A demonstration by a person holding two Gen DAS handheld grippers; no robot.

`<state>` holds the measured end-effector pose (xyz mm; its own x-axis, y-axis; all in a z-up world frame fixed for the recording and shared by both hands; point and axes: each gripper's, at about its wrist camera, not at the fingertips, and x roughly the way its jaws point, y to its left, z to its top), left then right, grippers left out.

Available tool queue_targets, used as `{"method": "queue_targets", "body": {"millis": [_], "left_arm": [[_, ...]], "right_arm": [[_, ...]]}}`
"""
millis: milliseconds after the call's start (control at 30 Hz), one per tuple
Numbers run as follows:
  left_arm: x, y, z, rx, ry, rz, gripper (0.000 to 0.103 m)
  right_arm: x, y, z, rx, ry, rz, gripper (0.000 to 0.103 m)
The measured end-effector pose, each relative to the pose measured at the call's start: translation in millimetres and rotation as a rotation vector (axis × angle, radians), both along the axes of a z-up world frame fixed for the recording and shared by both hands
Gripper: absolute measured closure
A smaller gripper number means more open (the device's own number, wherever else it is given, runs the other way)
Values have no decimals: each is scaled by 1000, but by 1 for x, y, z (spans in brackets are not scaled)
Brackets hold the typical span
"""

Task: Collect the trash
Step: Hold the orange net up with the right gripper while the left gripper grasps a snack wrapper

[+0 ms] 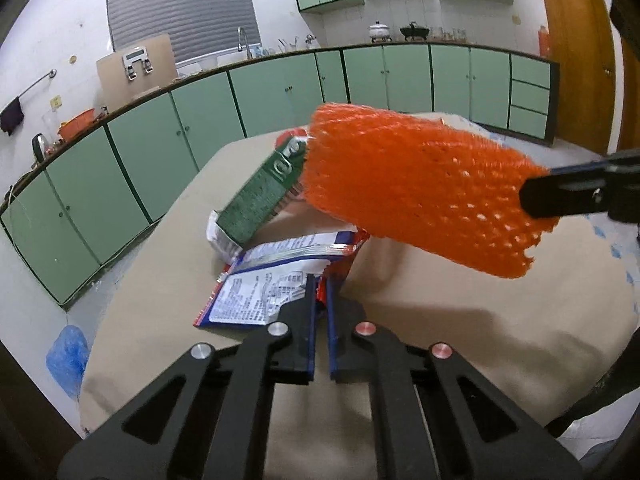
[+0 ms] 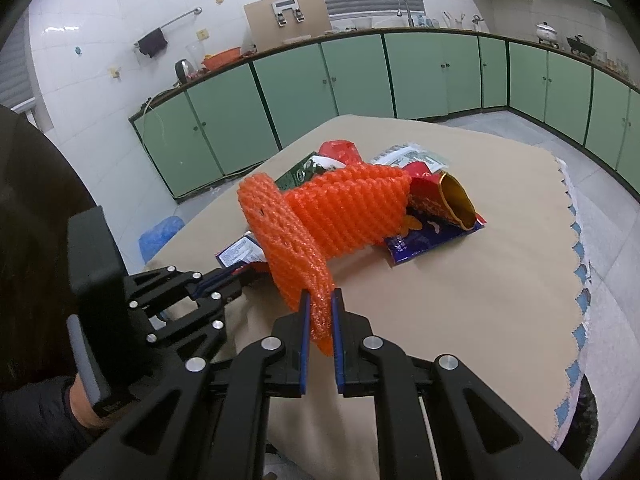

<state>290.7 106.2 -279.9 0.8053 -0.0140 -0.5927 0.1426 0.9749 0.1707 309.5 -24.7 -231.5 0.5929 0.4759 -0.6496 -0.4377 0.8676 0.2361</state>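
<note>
A pile of trash lies on the tan-covered table [image 1: 460, 340]. My left gripper [image 1: 320, 284] is shut on the red-edged corner of a white and blue snack wrapper [image 1: 256, 296]. Behind the wrapper leans a green package [image 1: 256, 200]. An orange foam net [image 1: 412, 188] hangs over the pile, gripped at its right end by my right gripper [image 1: 534, 196]. In the right wrist view my right gripper [image 2: 320, 300] is shut on the end of the foam net [image 2: 336, 208]. My left gripper [image 2: 236, 276] reaches in from the left onto the snack wrapper [image 2: 240, 252].
A red packet with a gold lining [image 2: 452, 200] and a dark blue wrapper [image 2: 416, 248] lie beside the net. A blue plastic bag [image 2: 160, 232] sits on the floor left of the table. Green cabinets [image 1: 280, 84] line the walls. A dark sleeve [image 2: 28, 420] fills the lower left.
</note>
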Motion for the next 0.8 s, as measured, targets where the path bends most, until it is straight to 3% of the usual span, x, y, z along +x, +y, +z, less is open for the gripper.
{"method": "queue_targets", "body": {"millis": [267,800], "left_arm": [[-17,8,33,-26,-46,27,101],[-52,-3,67,-34,-95,19,101]], "right_arm": [[-10,-5,12,7,-27,1,93],[-47,-30,42,23,-94,-26,93]]}}
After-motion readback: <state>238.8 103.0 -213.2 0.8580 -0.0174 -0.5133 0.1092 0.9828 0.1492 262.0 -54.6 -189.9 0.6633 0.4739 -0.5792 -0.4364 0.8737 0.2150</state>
